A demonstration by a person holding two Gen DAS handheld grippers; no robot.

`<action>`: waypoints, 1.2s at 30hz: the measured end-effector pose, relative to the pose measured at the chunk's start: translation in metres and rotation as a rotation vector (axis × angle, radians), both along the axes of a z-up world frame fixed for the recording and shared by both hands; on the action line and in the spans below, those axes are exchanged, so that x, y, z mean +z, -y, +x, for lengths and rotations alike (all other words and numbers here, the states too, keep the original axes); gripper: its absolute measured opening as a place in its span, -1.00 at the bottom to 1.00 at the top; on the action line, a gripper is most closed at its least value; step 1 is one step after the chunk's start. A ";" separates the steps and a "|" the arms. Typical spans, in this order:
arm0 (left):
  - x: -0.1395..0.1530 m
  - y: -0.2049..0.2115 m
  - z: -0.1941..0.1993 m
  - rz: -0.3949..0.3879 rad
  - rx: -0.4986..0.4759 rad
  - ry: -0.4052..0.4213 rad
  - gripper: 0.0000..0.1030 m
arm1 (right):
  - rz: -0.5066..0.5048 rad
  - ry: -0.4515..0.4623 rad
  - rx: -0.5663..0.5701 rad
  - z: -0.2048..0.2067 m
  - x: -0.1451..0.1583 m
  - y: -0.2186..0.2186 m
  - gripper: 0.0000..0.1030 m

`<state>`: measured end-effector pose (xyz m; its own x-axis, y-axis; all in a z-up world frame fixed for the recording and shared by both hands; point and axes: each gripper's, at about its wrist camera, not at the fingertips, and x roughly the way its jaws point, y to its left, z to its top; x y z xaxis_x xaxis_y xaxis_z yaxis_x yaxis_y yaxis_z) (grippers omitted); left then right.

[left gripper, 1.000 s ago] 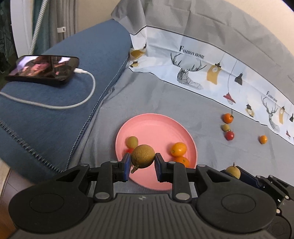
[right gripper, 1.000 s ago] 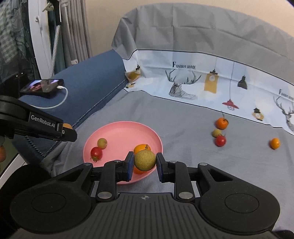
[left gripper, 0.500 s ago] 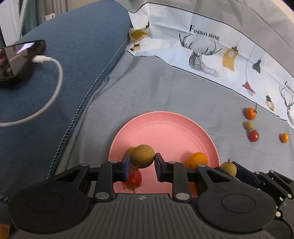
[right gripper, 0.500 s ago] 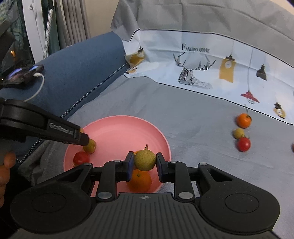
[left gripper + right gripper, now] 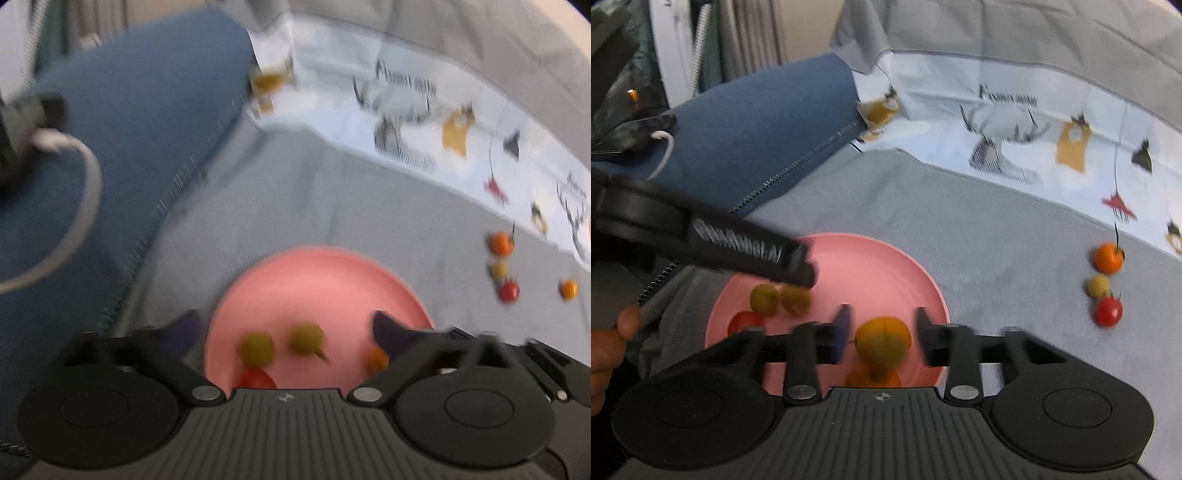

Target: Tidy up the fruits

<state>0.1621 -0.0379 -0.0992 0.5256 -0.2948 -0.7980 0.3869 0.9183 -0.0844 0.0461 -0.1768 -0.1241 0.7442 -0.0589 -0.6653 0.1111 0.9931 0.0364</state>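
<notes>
Both pictures are blurry, so the small fruits look smeared. The left gripper (image 5: 286, 326) is opening wide, and a round brownish fruit with a stem (image 5: 306, 338) lies loose on the smooth pink plate (image 5: 314, 273). The right gripper (image 5: 881, 332) is opening too; a yellow-orange fruit (image 5: 884, 341) sits between its fingers, not squeezed. The gripper body hides the plate's near edge. More fruits (image 5: 1107, 284) lie on the soft grey cloth (image 5: 979, 236).
</notes>
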 end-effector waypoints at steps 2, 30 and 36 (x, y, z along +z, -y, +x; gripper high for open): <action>0.008 -0.002 -0.008 0.011 -0.030 0.035 0.99 | -0.024 0.006 0.023 -0.009 0.006 -0.003 0.35; 0.094 -0.069 -0.186 0.034 -0.004 0.158 0.99 | -0.066 0.111 -0.104 -0.175 0.104 -0.059 0.90; 0.107 -0.075 -0.209 0.018 0.004 0.202 0.99 | -0.068 0.146 -0.116 -0.198 0.114 -0.065 0.91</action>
